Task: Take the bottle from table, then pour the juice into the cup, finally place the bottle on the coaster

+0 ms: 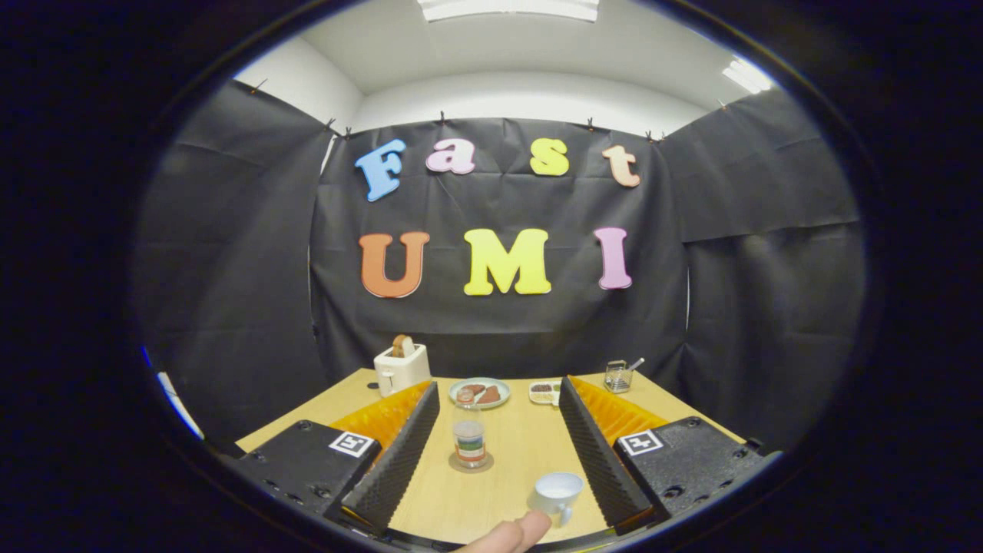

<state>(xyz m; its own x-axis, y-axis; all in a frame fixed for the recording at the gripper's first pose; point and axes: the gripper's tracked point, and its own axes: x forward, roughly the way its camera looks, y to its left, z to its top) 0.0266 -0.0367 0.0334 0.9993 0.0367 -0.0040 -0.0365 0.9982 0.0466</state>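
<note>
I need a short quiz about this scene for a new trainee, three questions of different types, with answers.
1. True or false: the bottle stands on the coaster.
2. The gripper fingers are: A) shut on the bottle B) open, holding nothing C) shut on the cup.
3. Fill in: nearest the fingertip stands the white ____.

Key
1. True; it stands upright between the fingers.
2. B.
3. Cup; beyond are the toaster and plate.

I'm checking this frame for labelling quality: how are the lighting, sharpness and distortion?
Gripper view: even ceiling light, soft shadows, no strong glare on the table; fisheye bends the edges; bottle on its coaster and cup reasonably sharp between the open gripper fingers; the fingertip nearest the lens is blurred.
</note>
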